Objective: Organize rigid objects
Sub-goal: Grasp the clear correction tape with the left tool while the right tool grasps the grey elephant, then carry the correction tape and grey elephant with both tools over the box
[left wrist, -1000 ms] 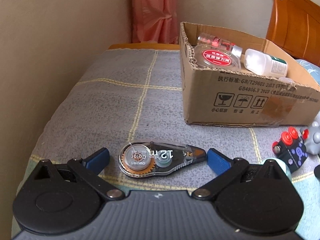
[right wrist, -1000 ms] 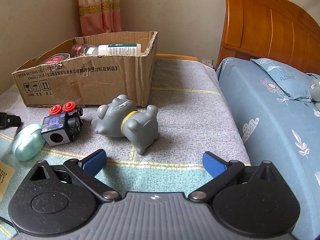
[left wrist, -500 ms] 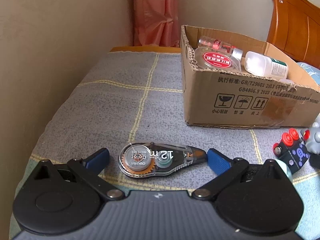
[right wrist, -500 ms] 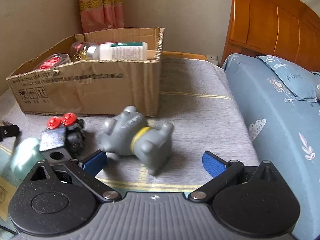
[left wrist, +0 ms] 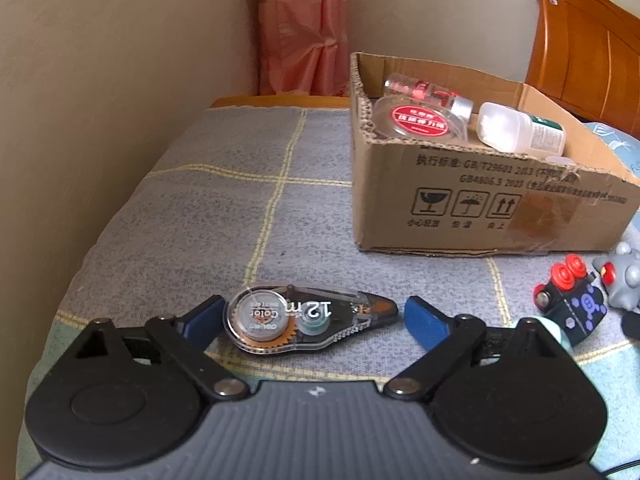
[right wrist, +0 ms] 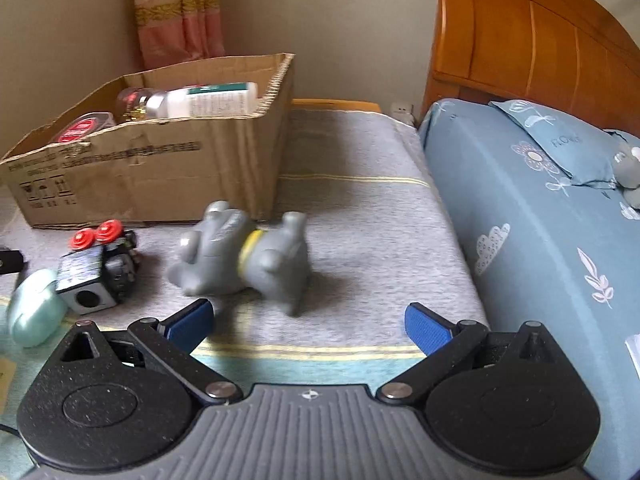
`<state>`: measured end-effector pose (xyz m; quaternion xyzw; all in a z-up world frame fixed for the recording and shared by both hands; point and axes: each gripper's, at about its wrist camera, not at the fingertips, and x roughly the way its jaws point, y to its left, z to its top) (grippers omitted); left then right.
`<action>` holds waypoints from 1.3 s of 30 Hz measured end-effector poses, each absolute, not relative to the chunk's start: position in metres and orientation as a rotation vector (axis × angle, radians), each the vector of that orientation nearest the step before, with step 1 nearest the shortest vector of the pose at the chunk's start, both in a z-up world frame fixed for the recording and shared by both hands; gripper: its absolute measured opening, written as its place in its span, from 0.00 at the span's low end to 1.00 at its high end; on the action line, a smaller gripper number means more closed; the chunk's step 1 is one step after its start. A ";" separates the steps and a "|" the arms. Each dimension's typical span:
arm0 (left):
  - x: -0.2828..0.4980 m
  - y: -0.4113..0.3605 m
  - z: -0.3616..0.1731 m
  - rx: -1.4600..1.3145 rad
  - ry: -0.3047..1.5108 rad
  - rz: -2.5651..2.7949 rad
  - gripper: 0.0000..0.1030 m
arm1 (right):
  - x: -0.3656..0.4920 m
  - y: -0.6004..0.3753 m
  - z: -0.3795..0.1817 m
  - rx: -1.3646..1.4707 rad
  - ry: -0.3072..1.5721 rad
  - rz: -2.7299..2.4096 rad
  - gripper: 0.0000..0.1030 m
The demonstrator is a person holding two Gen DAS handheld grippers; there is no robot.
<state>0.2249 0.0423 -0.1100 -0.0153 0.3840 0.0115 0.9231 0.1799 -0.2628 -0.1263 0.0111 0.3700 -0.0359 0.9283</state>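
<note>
A clear correction tape dispenser lies on the grey checked blanket between the open fingers of my left gripper, which does not touch it. A grey toy animal with a yellow collar lies on its side just ahead of my open, empty right gripper. A black toy block with red knobs and a pale green case lie to its left. The cardboard box behind holds a clear bottle, a white bottle and a red-lidded tin.
A wall runs along the left of the blanket. A bed with a blue sheet and a wooden headboard stands on the right. A pink curtain hangs behind the box.
My right gripper has moved forward and closer to the grey toy animal. My left gripper has barely moved and stays around the tape dispenser.
</note>
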 end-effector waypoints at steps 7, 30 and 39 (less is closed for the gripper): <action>0.227 0.042 -0.110 -0.022 0.778 0.000 0.87 | 0.188 -0.254 -0.118 0.117 0.728 0.028 1.00; 0.228 0.047 -0.105 0.047 0.792 -0.145 0.87 | 0.197 -0.249 -0.105 -0.008 0.739 0.038 0.81; 0.222 0.045 -0.087 0.112 0.818 -0.258 0.87 | 0.190 -0.257 -0.087 -0.035 0.747 0.122 0.80</action>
